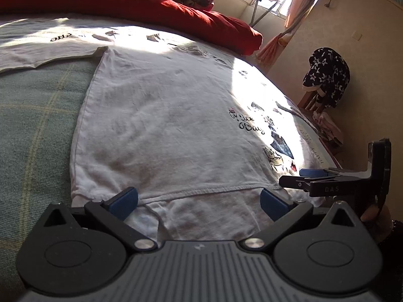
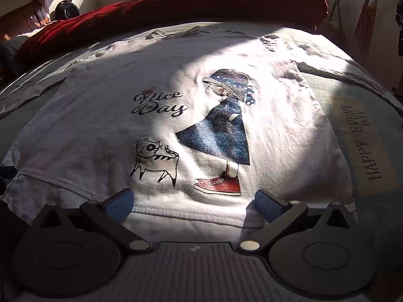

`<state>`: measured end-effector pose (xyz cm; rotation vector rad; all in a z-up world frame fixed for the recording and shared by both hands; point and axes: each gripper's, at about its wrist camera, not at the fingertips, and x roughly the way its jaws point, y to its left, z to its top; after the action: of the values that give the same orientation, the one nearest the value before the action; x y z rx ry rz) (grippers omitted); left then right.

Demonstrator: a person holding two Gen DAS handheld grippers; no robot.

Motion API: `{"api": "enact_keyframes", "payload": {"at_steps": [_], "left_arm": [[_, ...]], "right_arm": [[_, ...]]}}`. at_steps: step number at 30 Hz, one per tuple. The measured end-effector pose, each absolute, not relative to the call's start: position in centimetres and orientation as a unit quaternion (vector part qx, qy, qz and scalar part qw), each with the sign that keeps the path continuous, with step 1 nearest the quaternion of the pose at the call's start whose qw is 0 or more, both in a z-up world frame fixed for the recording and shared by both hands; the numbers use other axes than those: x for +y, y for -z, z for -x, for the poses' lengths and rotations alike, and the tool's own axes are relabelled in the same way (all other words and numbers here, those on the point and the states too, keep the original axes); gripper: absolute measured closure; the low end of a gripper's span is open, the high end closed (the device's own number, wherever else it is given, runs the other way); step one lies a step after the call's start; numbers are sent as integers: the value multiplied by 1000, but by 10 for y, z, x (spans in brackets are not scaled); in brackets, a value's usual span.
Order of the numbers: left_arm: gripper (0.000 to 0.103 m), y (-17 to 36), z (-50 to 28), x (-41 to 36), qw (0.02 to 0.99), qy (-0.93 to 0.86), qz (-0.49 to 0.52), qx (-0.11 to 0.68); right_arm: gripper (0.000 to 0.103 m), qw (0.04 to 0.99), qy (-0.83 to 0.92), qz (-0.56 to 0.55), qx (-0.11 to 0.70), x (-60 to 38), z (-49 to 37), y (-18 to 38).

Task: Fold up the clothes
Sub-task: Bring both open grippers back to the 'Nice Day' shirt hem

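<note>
Both hand-held grippers are spread wide at the near hem of a white T-shirt [image 2: 105, 130] that lies flat on the bed [image 1: 32, 115]. Left hand-held gripper [image 1: 199, 198]: its blue pads [image 1: 124, 198] stand far apart, the stitched hem running between them; nothing is clamped, and whether the tips press on the cloth cannot be told. Right hand-held gripper [image 2: 194, 202]: released likewise, its blue pads [image 2: 119, 203] set well apart over the hem just below the printed red shoe, with no fabric pinched. In the left wrist view the right hand-held gripper appears side-on at the shirt's right lower corner, low over the cloth, with a bit of the holding hand [image 1: 375, 214] behind it. The T-shirt is spread front-up with its hem toward the cameras; its print shows the words "Nice Day", a cat and a figure in a hat and blue dress. A strip of lighter fabric shows beneath the hem. Bright sunlight falls across the middle and right of the shirt. A second white garment [image 1: 42, 47] with black lettering lies beyond it to the left, partly tucked under its far corner. A red quilt [image 2: 176, 7] is bunched along the far side of the bed. The bed cover is green checked and carries the text "HAPPY EVERY DAY" to the shirt's right.
</note>
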<state>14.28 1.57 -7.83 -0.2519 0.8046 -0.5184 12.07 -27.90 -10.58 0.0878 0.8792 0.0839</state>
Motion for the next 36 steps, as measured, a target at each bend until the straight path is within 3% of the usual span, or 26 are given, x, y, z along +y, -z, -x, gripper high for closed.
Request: {"api": "enact_keyframes", "payload": {"at_steps": [4, 16, 27, 36], "left_arm": [[1, 68, -163, 6, 891, 242, 100, 371], [1, 94, -167, 24, 874, 216, 189, 393], [1, 81, -179, 2, 880, 206, 137, 405], [1, 99, -177, 18, 871, 220, 187, 396]], "right_arm": [[0, 903, -39, -41, 426, -278, -121, 106], [0, 902, -40, -40, 428, -278, -122, 106], [0, 902, -37, -40, 427, -278, -120, 99], [0, 902, -20, -187, 389, -346, -97, 97]]}}
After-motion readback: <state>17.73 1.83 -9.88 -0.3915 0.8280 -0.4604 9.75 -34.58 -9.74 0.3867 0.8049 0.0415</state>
